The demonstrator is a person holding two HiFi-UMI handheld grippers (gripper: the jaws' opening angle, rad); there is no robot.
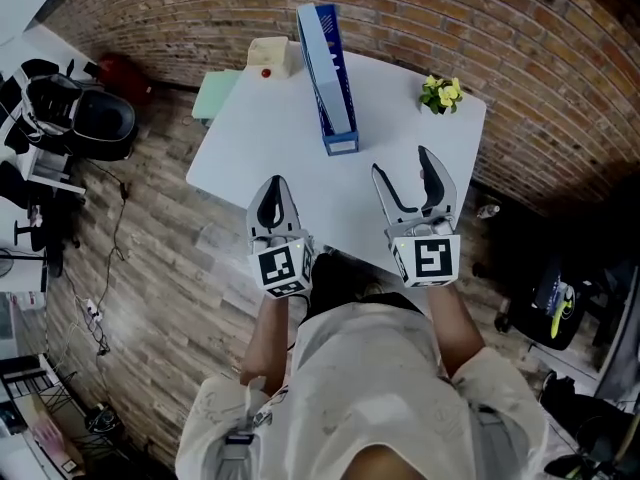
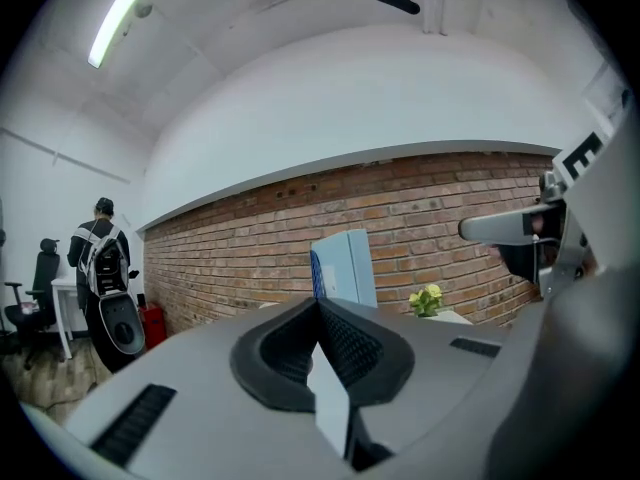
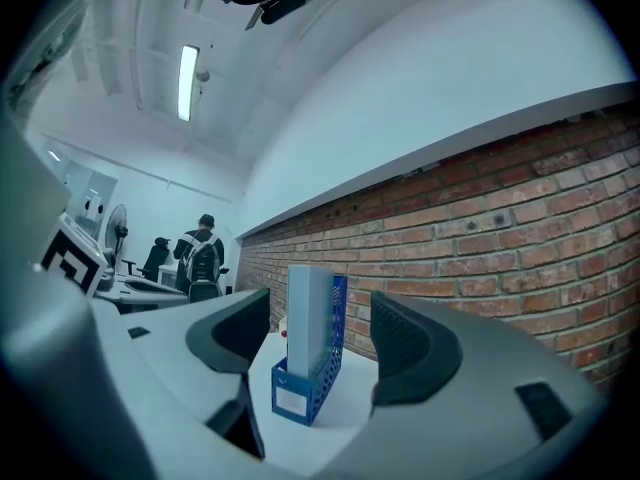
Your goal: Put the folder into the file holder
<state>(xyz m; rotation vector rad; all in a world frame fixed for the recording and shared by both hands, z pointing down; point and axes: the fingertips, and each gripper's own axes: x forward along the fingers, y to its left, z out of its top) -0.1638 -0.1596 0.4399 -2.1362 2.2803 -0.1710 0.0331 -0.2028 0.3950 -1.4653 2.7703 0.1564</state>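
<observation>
One folder (image 3: 308,313) filed lengthwise toward wall (image 1: 450,18), left hand-held gripper (image 1: 277,182) clenched, right hand-held gripper (image 1: 402,164) released

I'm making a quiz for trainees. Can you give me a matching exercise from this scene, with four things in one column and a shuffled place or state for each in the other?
1. file holder
2. flowers
3. left gripper
4. right gripper

A. jaws apart, holding nothing
B. near the far right corner of the table
C. jaws together
D. upright with the folder inside

Pairs: 1-D, 2-B, 3-C, 4-A
</observation>
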